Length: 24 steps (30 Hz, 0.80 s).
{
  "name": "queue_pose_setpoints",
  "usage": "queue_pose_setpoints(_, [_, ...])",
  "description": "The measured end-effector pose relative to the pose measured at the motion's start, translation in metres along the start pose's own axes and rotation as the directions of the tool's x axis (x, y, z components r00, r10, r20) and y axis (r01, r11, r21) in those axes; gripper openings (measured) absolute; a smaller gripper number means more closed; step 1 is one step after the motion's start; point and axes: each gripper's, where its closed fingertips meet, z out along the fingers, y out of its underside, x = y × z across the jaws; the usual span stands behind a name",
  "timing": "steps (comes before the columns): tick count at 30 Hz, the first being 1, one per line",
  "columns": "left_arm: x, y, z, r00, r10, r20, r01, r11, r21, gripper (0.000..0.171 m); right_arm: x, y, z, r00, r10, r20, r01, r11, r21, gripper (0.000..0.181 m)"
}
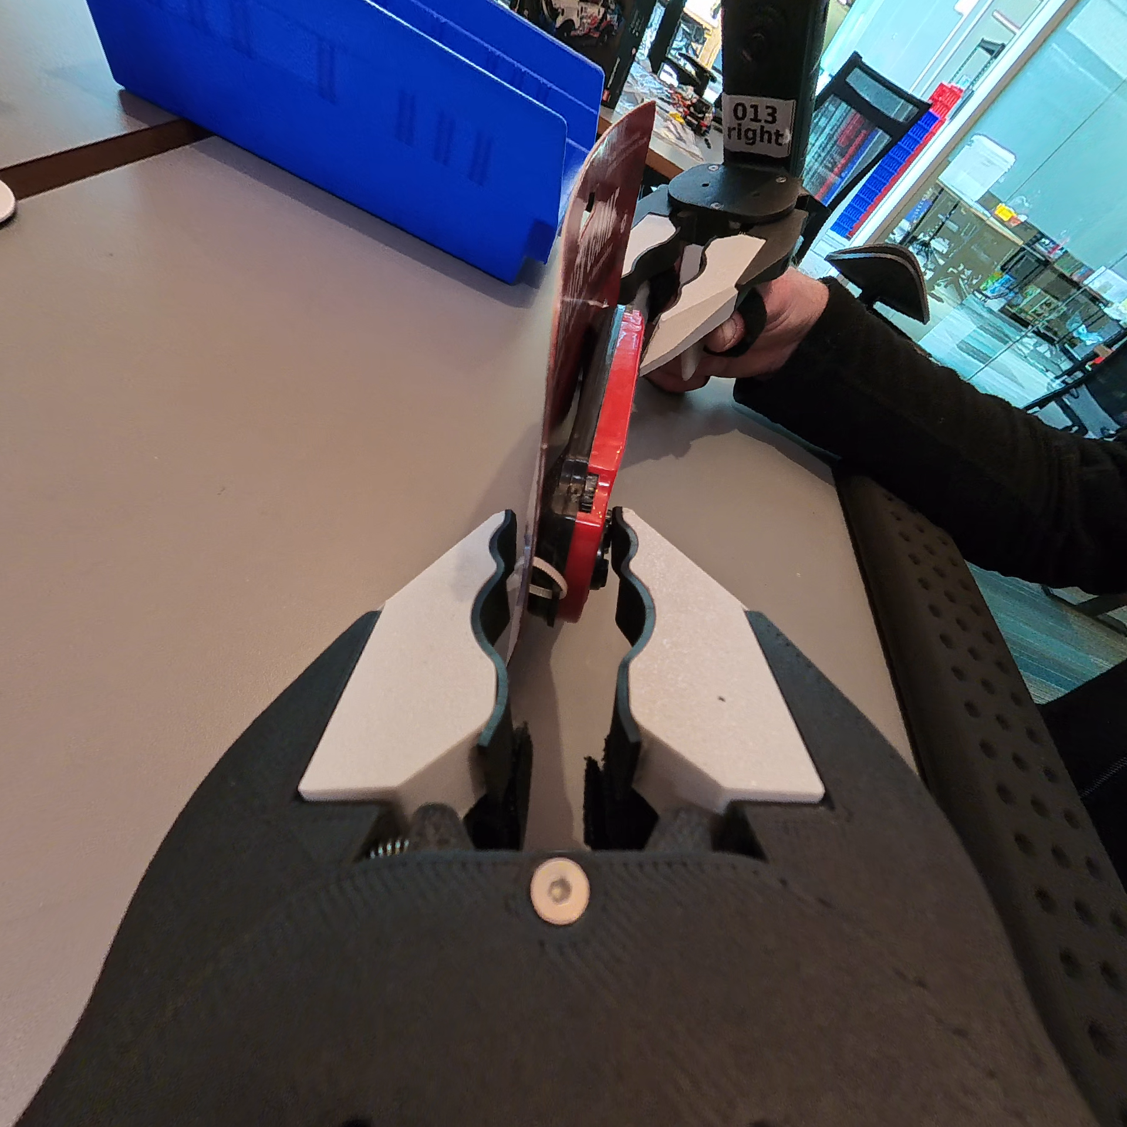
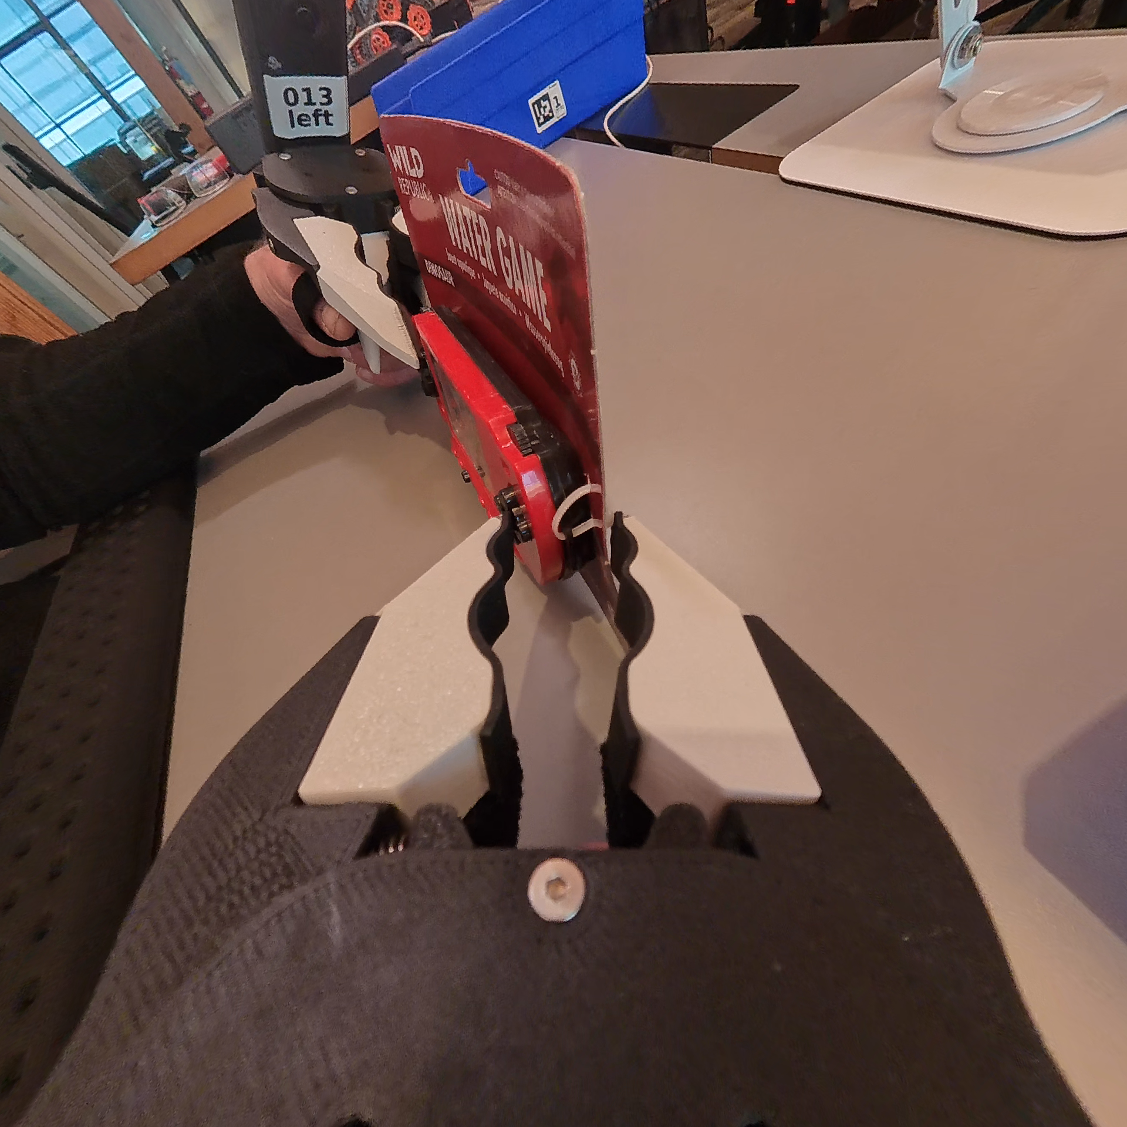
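The surface [image 1: 244, 378] is a plain grey top with a dark wood edge at its far side; blue plastic bins [image 1: 366, 116] stand on it toward the back, and a white pad [image 2: 951, 177] carrying a round white stand base lies at the far right in the right wrist view; a black perforated chair back [image 1: 951, 701] runs along the near edge; beyond lie glass partitions, cluttered desks and stacked blue and red containers. A red carded toy package [image 2: 518, 341] — a dark red printed backing card with a red plastic game fixed to one face by a white tie — stands on edge, tilted, between the two claws, which face each other from opposite ends. The left claw [image 1: 564, 530] is clenched on the near end of the package; its left finger lies against the card, its right finger against the red plastic body. The right claw [image 2: 561, 530] is likewise clenched on the opposite end; its left fingertip presses the red body, its right fingertip the card's lower edge. Each wrist view shows the other claw at the far end of the package, held by a hand [image 1: 768, 329] in a black sleeve — both forearms rest near the surface edge.
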Motion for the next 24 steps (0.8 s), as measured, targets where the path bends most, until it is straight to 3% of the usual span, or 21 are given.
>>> queue_pose_setpoints(24, [0.001,-0.0001,0.001,1.0,0.002,0.004,-0.002,1.0,-0.005,0.029,-0.0012,0.0012,-0.0013,1.0,-0.009,0.004,0.009,1.0,-0.006,0.03])
